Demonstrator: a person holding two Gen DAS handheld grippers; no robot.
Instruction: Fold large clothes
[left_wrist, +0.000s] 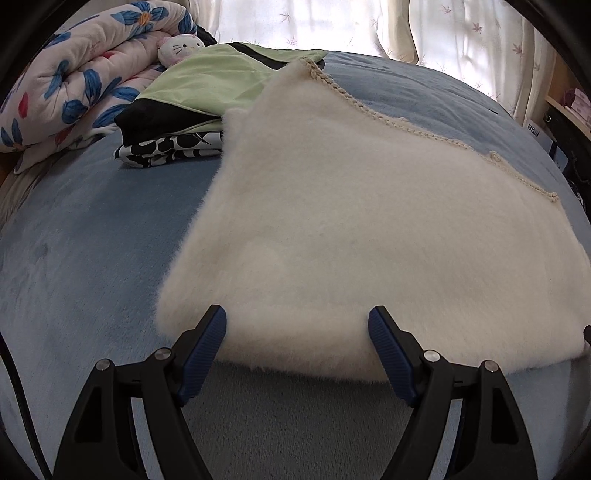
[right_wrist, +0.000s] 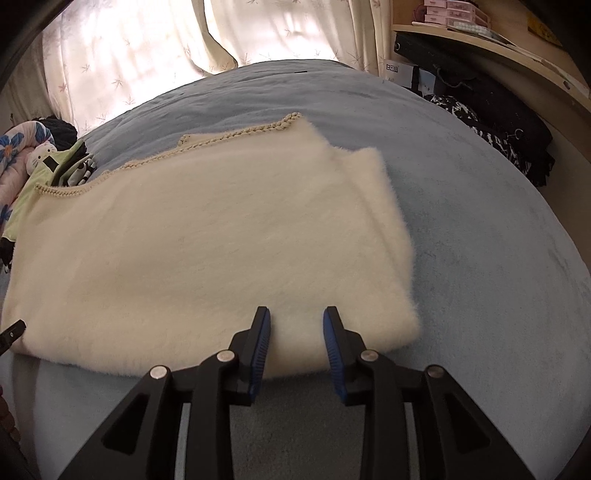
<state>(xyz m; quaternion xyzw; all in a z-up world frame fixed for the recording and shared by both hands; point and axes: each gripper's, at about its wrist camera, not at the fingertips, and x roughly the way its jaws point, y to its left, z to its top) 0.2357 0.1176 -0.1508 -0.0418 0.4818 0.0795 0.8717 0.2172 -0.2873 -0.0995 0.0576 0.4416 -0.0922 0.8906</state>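
Observation:
A fluffy cream garment (left_wrist: 354, 229) with a braided trim (left_wrist: 373, 114) lies folded flat on the blue bed cover (left_wrist: 85, 258). My left gripper (left_wrist: 297, 314) is open wide at the garment's near edge, its blue pads (left_wrist: 207, 347) on either side of the fabric without pinching it. In the right wrist view the same garment (right_wrist: 207, 251) fills the middle. My right gripper (right_wrist: 296, 314) stands at its near right corner with a narrow gap; the fabric lies flat between the pads (right_wrist: 260, 350) and is not bunched. The left gripper's tip (right_wrist: 13, 334) shows at the left edge.
A stack of folded clothes, green on top (left_wrist: 207, 85), sits at the far left beside a floral quilt (left_wrist: 74, 74) and a plush toy (left_wrist: 181, 46). Curtains (right_wrist: 140, 44) hang behind the bed. Dark items (right_wrist: 495, 110) and a shelf (right_wrist: 480, 40) crowd the right side.

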